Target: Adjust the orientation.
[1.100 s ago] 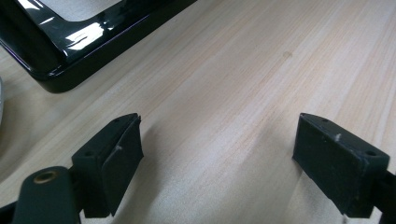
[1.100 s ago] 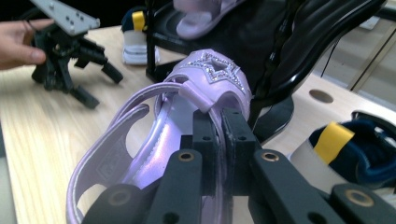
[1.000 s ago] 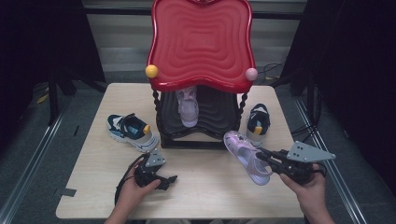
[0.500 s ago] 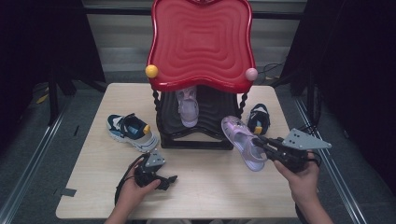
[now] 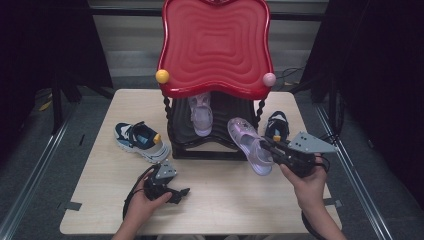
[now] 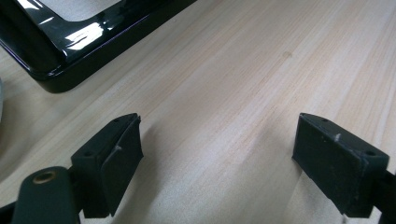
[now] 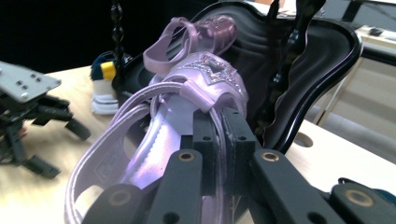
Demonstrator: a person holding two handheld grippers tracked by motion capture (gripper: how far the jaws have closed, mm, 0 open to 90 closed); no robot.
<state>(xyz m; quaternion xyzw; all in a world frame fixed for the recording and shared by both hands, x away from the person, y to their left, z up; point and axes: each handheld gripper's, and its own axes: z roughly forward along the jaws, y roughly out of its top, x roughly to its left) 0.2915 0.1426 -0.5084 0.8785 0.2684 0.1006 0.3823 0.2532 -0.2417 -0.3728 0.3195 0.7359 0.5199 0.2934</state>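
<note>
- Left gripper, lower left of the high view, rests on the table with jaws wide apart and empty.
- Right gripper, right of centre, is clamped on the sandal, held off the table before the rack.
- Its side strap hides between the jaws.
- No writing is legible on the sneaker at left; the rack's red top hides part of a second sandal.

Both grippers are black. The right gripper carries a grey three-cornered plate; its arms show brass-ringed pivot holes. The left gripper has a smaller grey plate, blocky screw-holed pads and a black cable.
</note>
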